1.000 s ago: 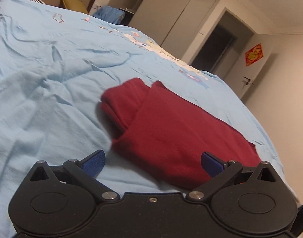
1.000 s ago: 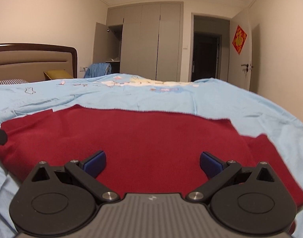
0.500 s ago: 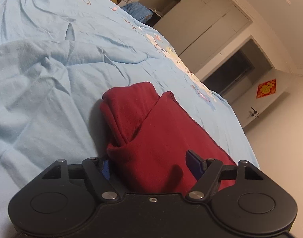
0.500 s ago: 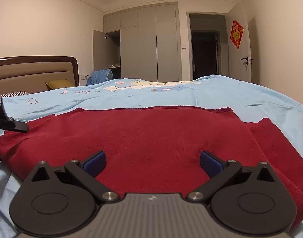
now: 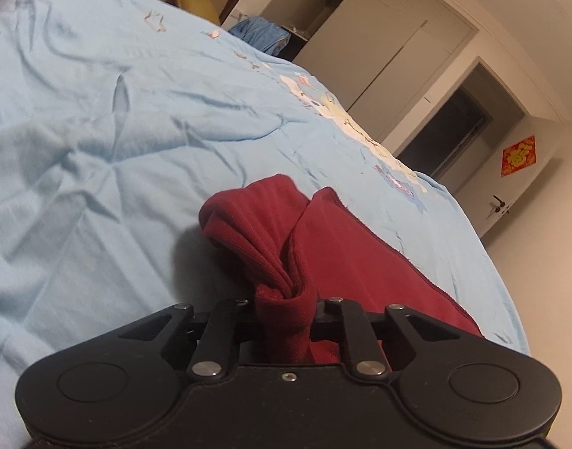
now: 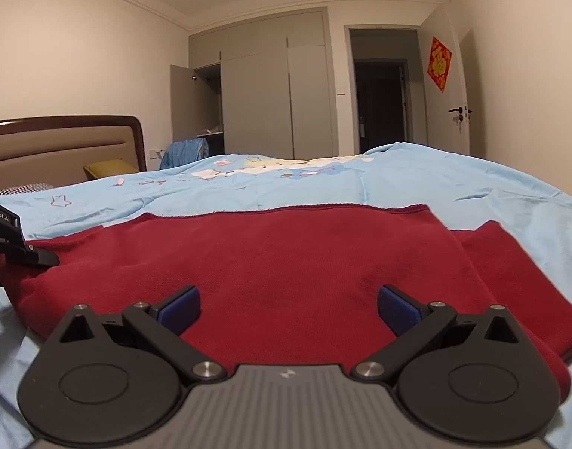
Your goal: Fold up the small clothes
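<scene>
On the blue bedcover [image 5: 99, 187], the left tool [image 5: 285, 305] is clenched on a bunched corner of the red garment [image 6: 286, 262]; lifting alone could drag the fold askew, since the right tool [image 6: 288, 308] hovers spread wide, gripping nothing.

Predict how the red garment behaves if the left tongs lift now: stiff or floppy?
Likely floppy: the red garment bunches into folds inside the shut left tongs. The rest would probably drape and drag over the blue bedsheet, since the right tongs are open.
</scene>
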`<state>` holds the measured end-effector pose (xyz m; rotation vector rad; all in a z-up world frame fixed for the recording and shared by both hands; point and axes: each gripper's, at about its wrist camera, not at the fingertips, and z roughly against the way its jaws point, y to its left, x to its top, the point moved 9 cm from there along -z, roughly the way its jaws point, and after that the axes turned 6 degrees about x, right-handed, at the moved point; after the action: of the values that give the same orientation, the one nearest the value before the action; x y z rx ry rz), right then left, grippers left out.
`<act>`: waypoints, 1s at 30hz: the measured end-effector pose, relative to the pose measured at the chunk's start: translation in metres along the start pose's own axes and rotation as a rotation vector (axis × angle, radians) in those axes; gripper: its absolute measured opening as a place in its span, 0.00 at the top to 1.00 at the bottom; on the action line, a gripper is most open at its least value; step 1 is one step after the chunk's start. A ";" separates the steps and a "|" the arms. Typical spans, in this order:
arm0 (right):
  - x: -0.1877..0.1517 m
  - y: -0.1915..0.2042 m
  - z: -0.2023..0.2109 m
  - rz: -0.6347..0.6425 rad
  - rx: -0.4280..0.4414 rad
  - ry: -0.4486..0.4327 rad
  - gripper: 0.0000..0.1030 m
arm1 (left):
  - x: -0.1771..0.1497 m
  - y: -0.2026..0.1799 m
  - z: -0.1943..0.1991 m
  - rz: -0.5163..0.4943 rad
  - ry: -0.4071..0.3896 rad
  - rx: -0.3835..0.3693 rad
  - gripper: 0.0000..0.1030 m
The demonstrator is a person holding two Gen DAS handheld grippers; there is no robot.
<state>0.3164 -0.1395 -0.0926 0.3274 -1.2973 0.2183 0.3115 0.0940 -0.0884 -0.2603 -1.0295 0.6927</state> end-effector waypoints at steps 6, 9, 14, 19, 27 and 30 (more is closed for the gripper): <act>0.013 -0.020 0.028 -0.024 -0.065 -0.056 0.00 | 0.012 -0.037 0.010 -0.142 -0.055 -0.038 0.85; 0.025 -0.039 0.044 -0.066 -0.130 -0.113 0.00 | 0.015 -0.071 0.018 -0.249 -0.097 -0.074 0.86; 0.037 -0.076 0.073 -0.114 -0.260 -0.199 0.00 | 0.000 -0.139 0.033 -0.457 -0.138 -0.172 0.86; 0.034 -0.117 0.101 -0.159 -0.400 -0.246 0.00 | -0.049 -0.205 0.046 -0.694 -0.100 -0.320 0.86; 0.014 -0.164 0.118 -0.248 -0.488 -0.241 0.00 | -0.138 -0.238 0.046 -0.988 -0.025 -0.397 0.86; 0.012 -0.165 0.110 -0.245 -0.479 -0.225 0.00 | -0.149 -0.235 0.045 -1.029 -0.028 -0.383 0.84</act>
<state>0.2759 -0.3331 -0.0746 0.0987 -1.4702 -0.3430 0.3196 -0.1846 -0.0502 -0.0228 -1.1495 -0.4344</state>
